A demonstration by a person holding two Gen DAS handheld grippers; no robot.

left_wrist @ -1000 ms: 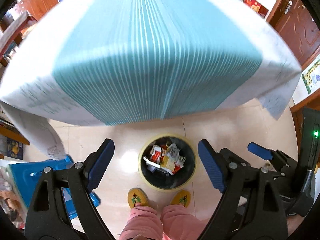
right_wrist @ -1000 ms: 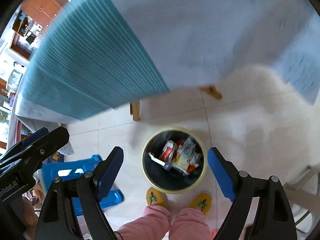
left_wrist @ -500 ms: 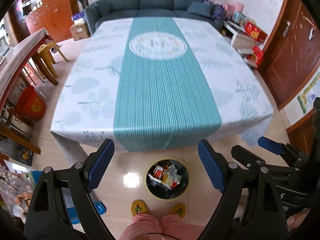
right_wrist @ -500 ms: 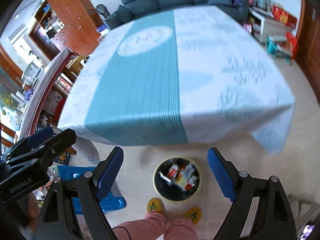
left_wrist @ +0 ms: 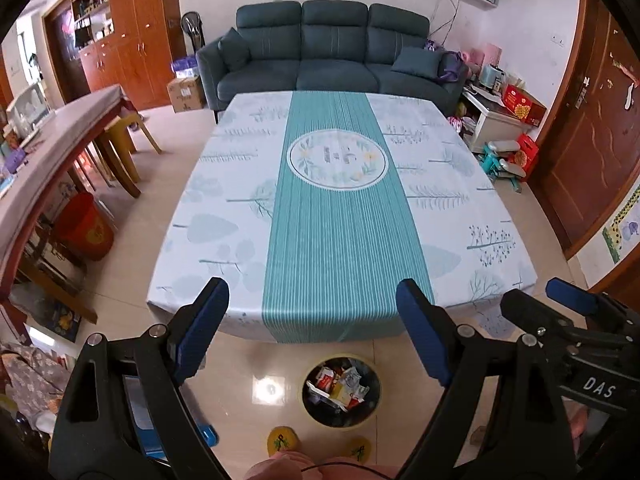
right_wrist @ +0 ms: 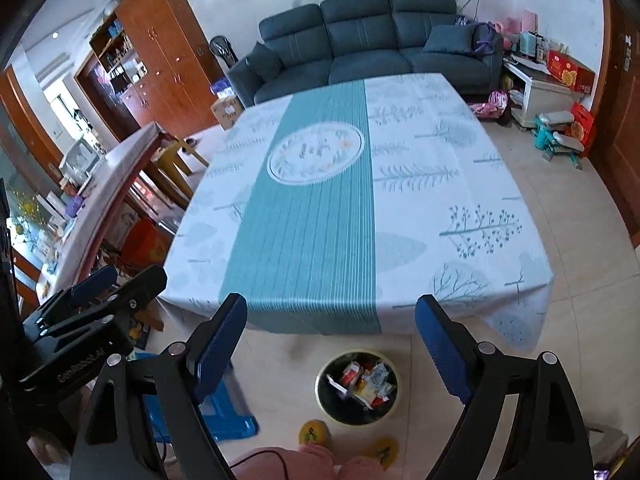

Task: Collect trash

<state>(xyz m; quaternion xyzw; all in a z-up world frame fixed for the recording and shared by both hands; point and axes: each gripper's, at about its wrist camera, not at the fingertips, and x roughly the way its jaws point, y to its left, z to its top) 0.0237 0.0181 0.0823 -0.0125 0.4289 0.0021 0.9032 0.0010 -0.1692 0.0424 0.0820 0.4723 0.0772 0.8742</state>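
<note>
Both my jaws are released and hold nothing: left gripper, right gripper. Below them on the tiled floor stands the waste bin, full of crumpled wrappers, just before my slippers. Beyond it spreads the desk under a teal-striped tablecloth, with a dark sofa behind.

My room is evenly bright; a white glare patch sits on the glossy beige tiled floor; my left view is sharp, my right slightly smeared; fisheye edges bow and darken.
</note>
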